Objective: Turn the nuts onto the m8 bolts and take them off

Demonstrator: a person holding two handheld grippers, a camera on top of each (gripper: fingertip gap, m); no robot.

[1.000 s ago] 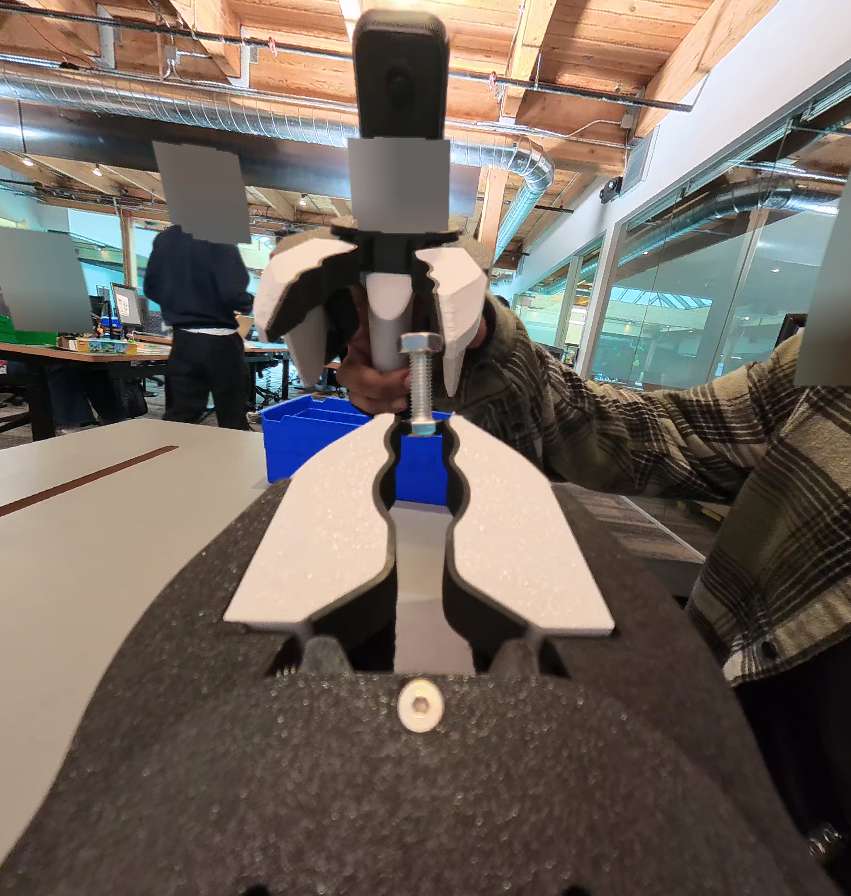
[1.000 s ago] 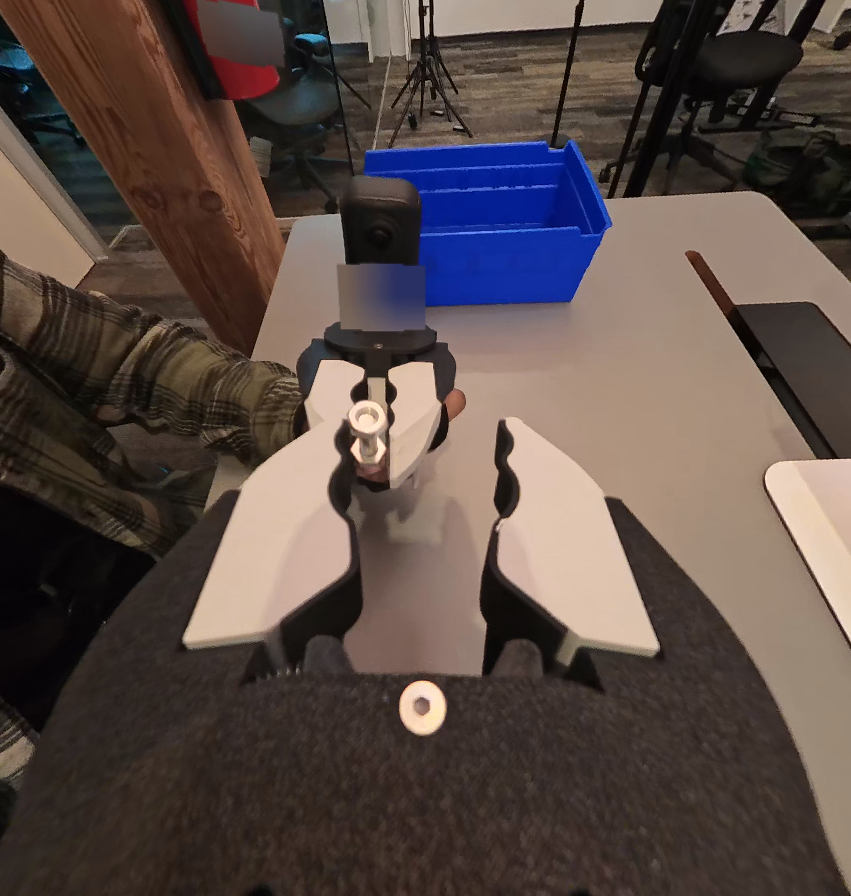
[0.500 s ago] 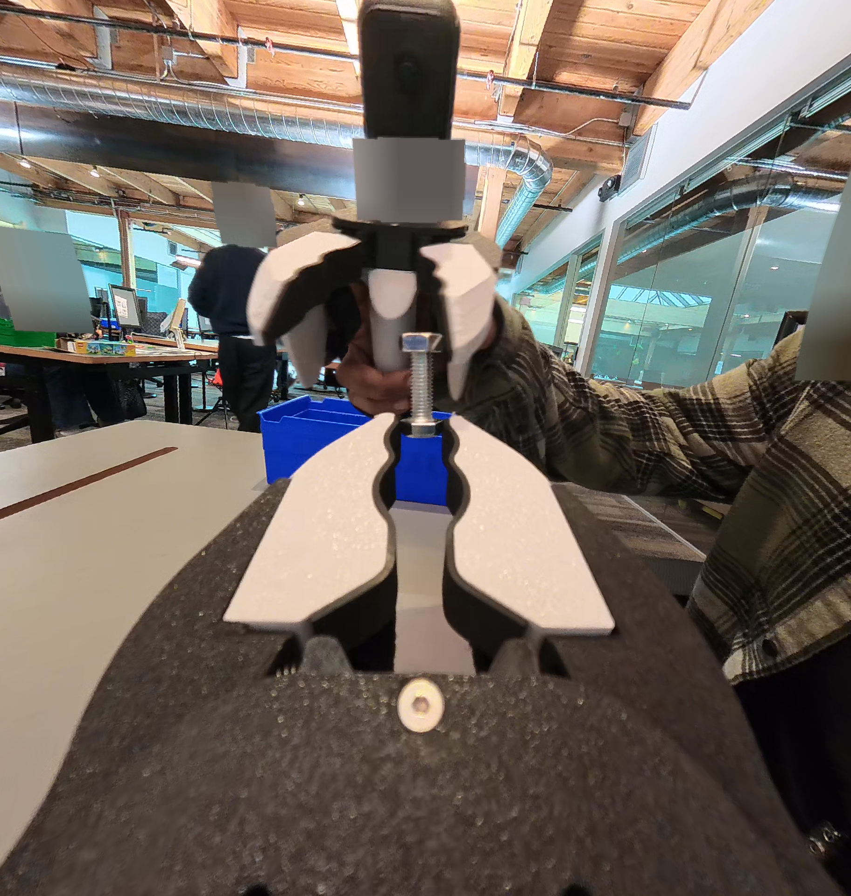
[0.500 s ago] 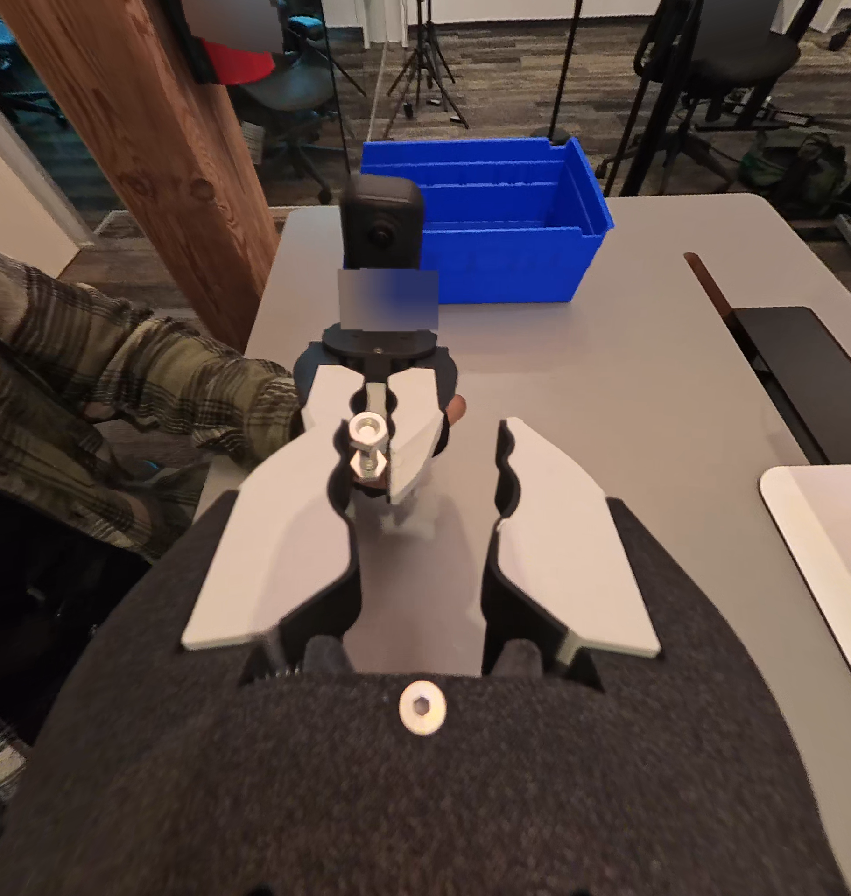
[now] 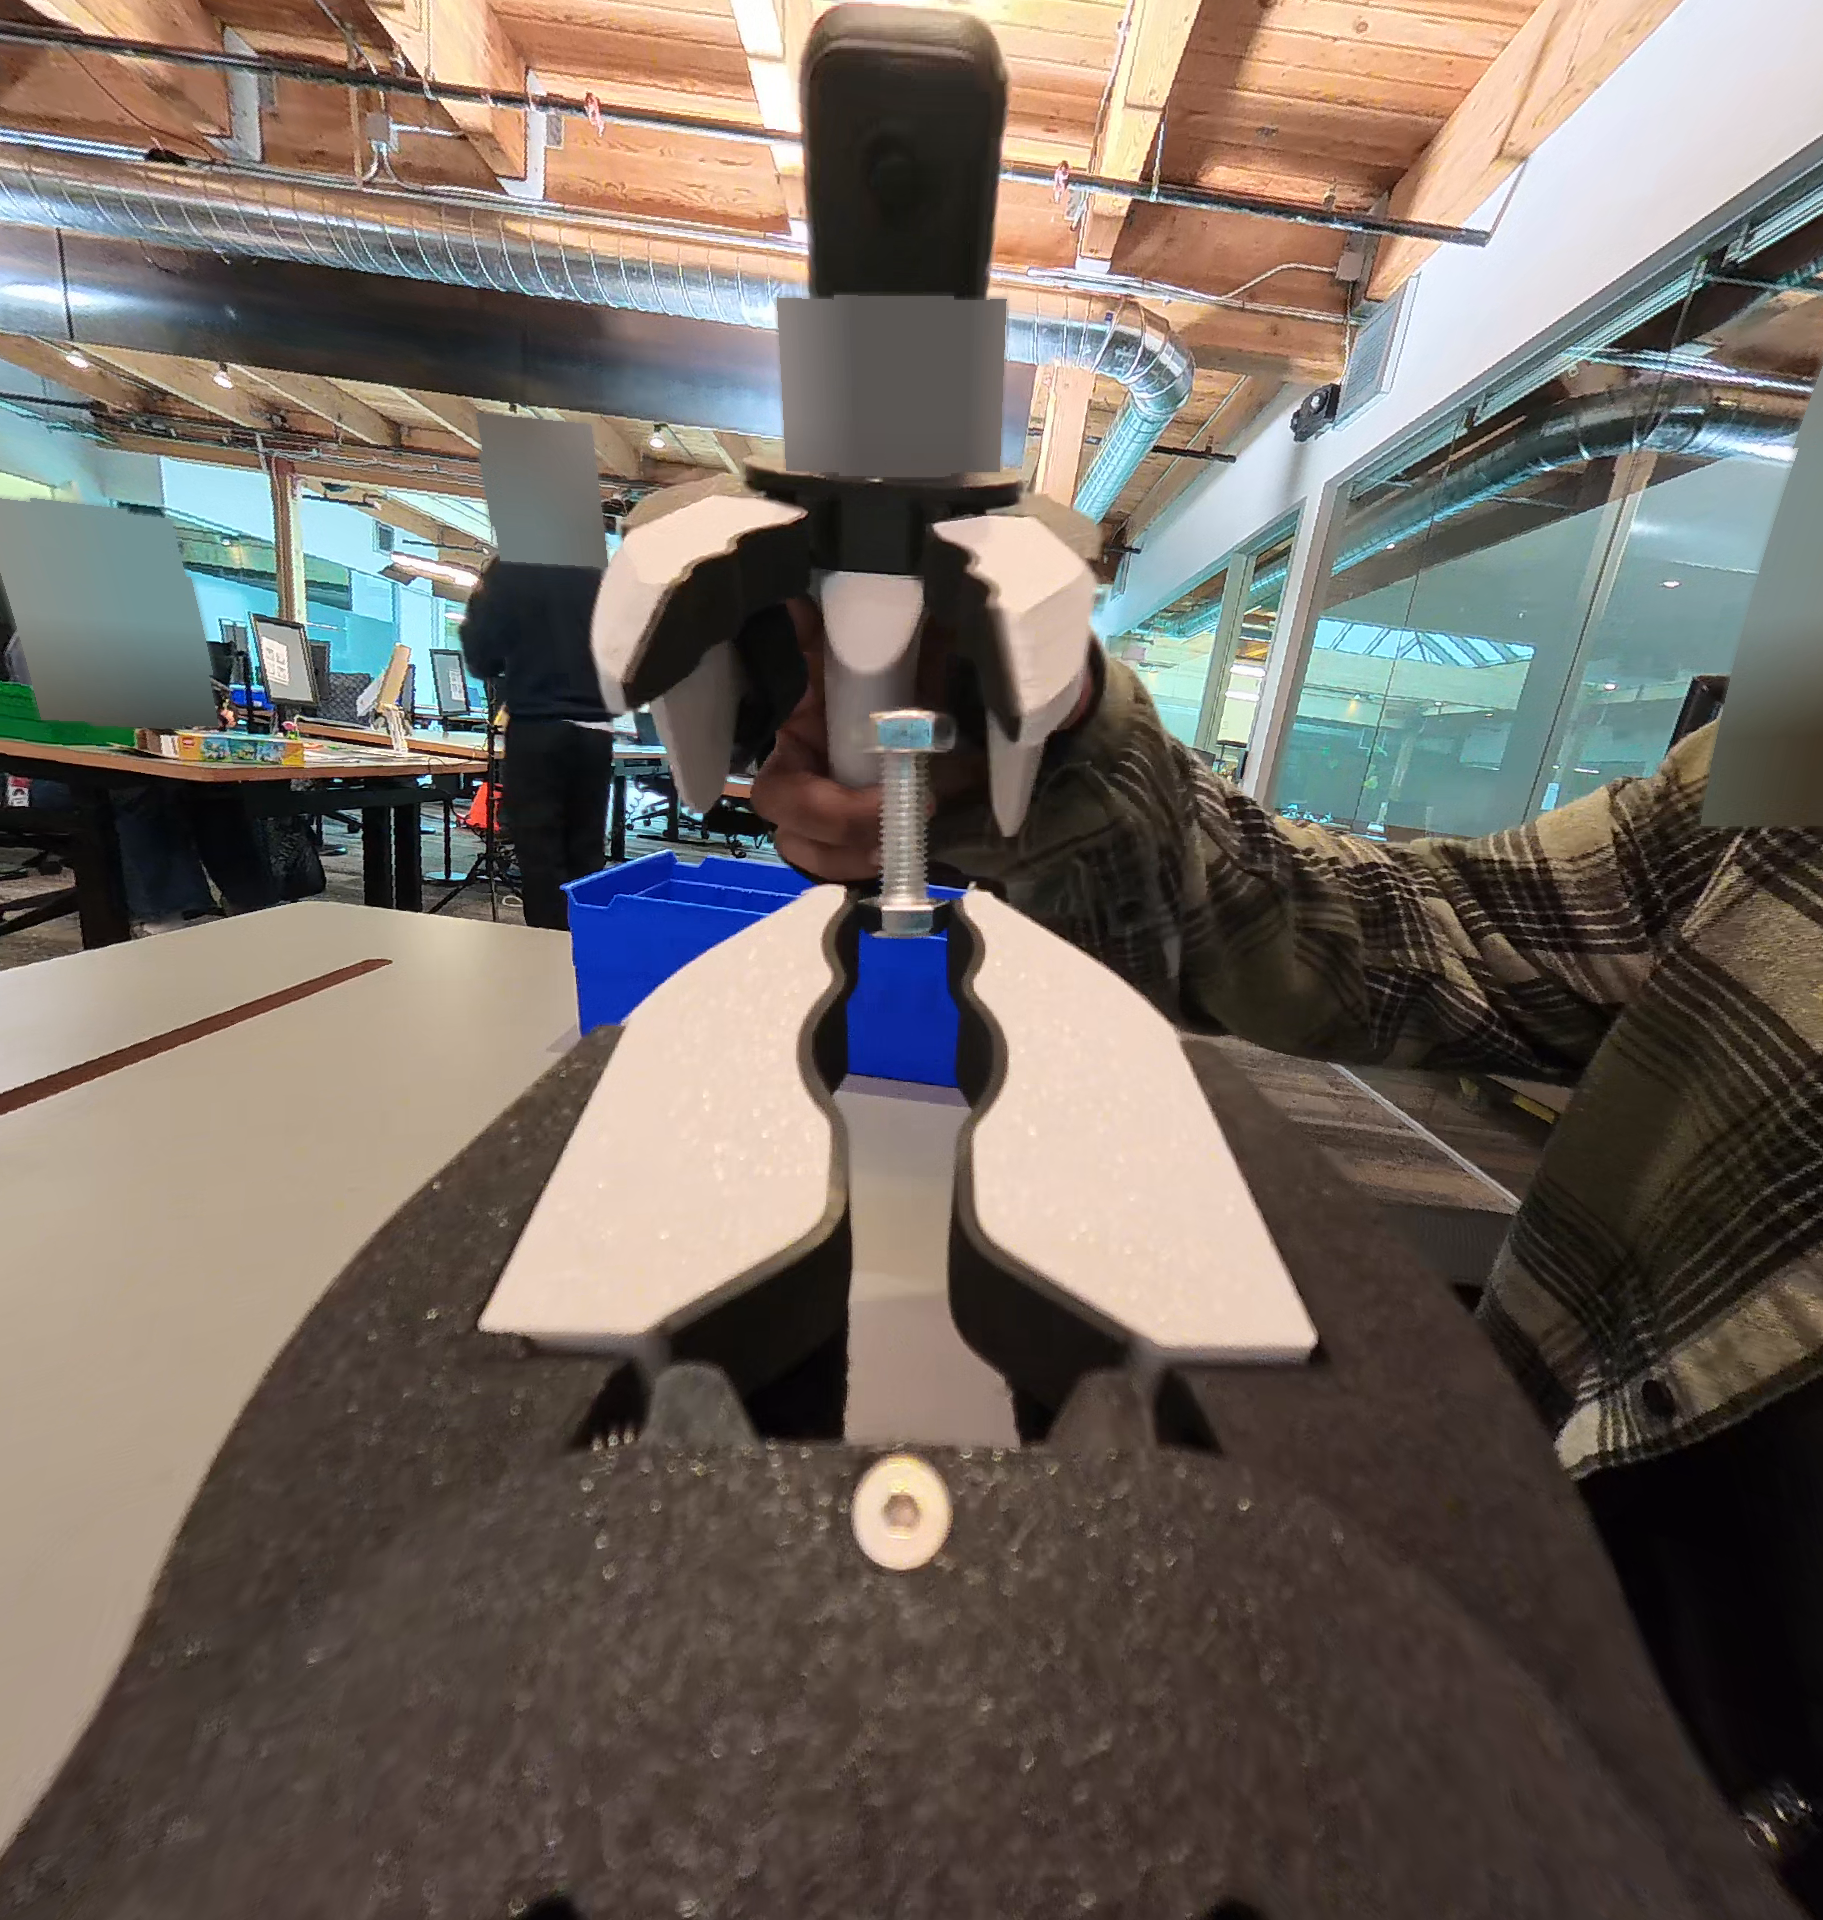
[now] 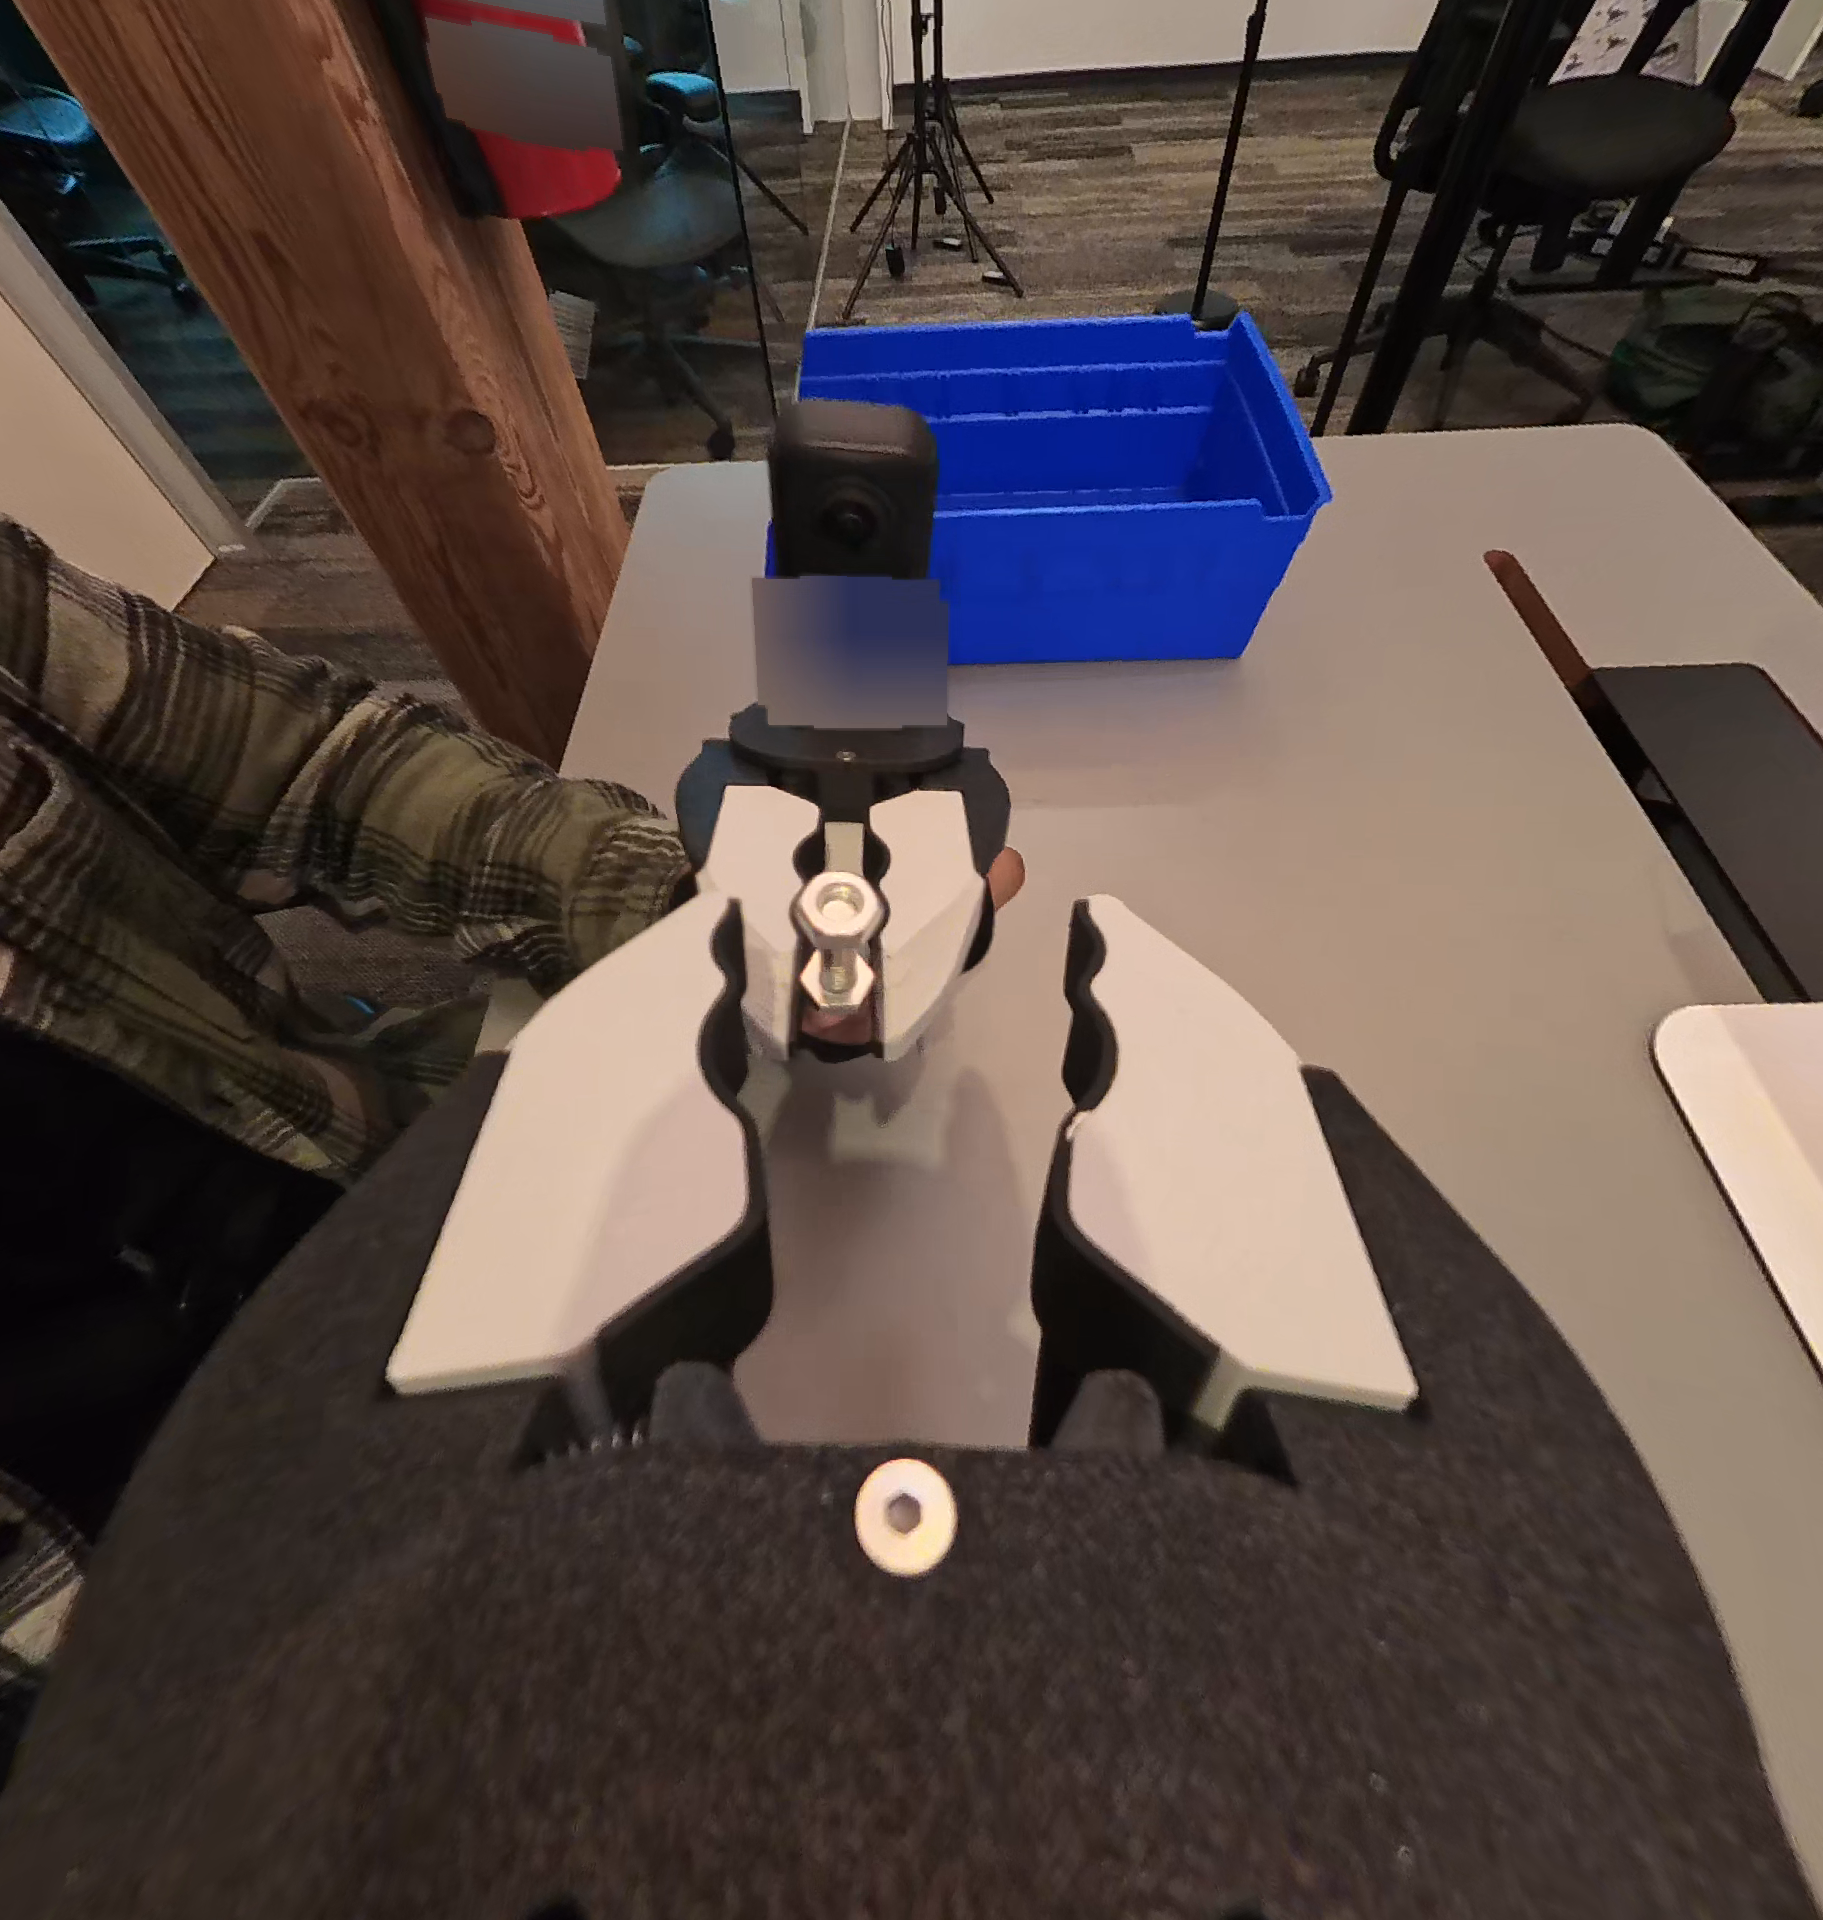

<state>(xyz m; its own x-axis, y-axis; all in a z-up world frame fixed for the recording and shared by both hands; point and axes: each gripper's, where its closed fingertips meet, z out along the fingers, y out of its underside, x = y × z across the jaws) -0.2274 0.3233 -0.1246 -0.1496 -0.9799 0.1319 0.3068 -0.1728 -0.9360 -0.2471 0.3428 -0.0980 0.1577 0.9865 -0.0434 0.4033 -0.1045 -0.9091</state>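
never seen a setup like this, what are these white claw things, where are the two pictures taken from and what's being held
They are two hand-held grippers, each with two white fingers and a camera looking along them. One picture is from the left gripper, the other from the right gripper, so each also shows the other. The left gripper pinches a hex nut at the lower end of an upright silver bolt. The right gripper stands open, holding nothing. On the grey table sits a blue plastic bin.
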